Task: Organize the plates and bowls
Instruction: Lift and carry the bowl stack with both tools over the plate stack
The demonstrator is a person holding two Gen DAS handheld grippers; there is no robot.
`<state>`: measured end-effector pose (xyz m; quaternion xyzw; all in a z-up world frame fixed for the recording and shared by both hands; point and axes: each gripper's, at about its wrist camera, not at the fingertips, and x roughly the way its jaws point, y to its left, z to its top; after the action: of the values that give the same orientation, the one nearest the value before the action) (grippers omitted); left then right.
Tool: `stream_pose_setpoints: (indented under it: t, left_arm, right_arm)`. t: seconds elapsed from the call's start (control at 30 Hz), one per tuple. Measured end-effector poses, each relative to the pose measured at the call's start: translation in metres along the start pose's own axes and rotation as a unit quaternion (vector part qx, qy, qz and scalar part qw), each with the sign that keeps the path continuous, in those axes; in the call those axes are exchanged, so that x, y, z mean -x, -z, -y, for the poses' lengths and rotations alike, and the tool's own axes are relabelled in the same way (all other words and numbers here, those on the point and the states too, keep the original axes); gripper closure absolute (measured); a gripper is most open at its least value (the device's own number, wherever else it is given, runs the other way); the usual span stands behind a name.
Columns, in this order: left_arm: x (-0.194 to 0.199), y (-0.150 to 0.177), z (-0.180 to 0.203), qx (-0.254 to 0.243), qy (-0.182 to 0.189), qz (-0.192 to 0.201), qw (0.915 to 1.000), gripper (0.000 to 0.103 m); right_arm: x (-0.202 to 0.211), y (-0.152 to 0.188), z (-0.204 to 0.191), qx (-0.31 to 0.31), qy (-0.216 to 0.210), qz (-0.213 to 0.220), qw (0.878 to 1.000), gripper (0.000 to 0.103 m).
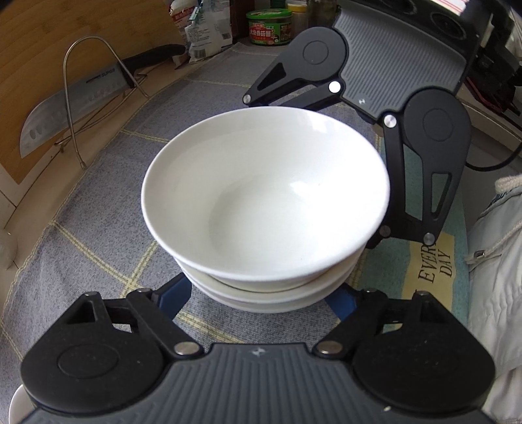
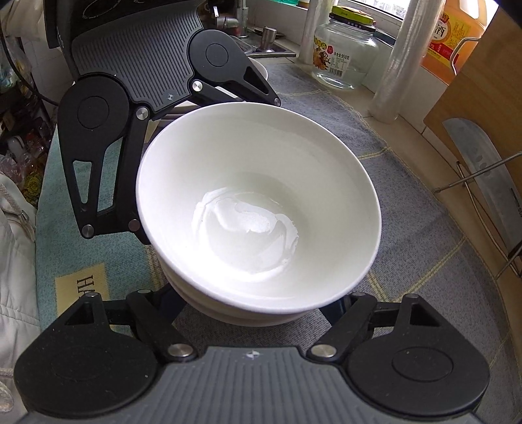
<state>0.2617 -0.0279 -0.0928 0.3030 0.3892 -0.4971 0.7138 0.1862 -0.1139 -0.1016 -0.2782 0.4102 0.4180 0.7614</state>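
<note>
Three white bowls are stacked on the grey checked cloth (image 1: 98,212); the top bowl (image 1: 267,195) (image 2: 257,195) is empty. My left gripper (image 1: 261,301) reaches in from the near side. Its blue fingers (image 1: 174,293) lie against both sides of the bottom bowl (image 1: 235,301), with the tips hidden under the rims. My right gripper (image 2: 251,314) holds the same stack from the opposite side, its fingers (image 2: 169,305) against the lowest bowl (image 2: 228,318). Each gripper's housing (image 1: 401,65) (image 2: 140,55) shows in the other's view beyond the stack.
A cleaver (image 1: 68,104) (image 2: 489,182) rests in a wire rack by a wooden board (image 1: 42,42). A green tin (image 1: 269,27), packets (image 1: 205,29), a glass jar (image 2: 345,55), a film roll (image 2: 394,71) and an oil bottle (image 2: 456,39) line the edges. A pale jacket (image 1: 496,293) is close by.
</note>
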Motion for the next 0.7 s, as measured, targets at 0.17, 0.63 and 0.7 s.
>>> stream_pose_setpoints:
  t: [0.17,0.63,0.7]
  left_arm:
    - [0.0016,-0.0006,0.0048,-0.008,0.001,0.006,1.0,0.018]
    - [0.0031,0.0002,0.0084,-0.019,0.0,0.011,0.9998,0.018]
    - [0.003,0.0005,0.0069,-0.018,0.003,0.012,0.9998,0.018]
  right_arm:
    - [0.0003,-0.0011,-0.0013,0.0,0.001,-0.001,1.0,0.017]
    - [0.0022,-0.0053,0.0026,0.013,-0.008,-0.012,1.0,0.017]
    - [0.0036,-0.0057,0.0039,0.013,-0.011,-0.013,1.0,0.017]
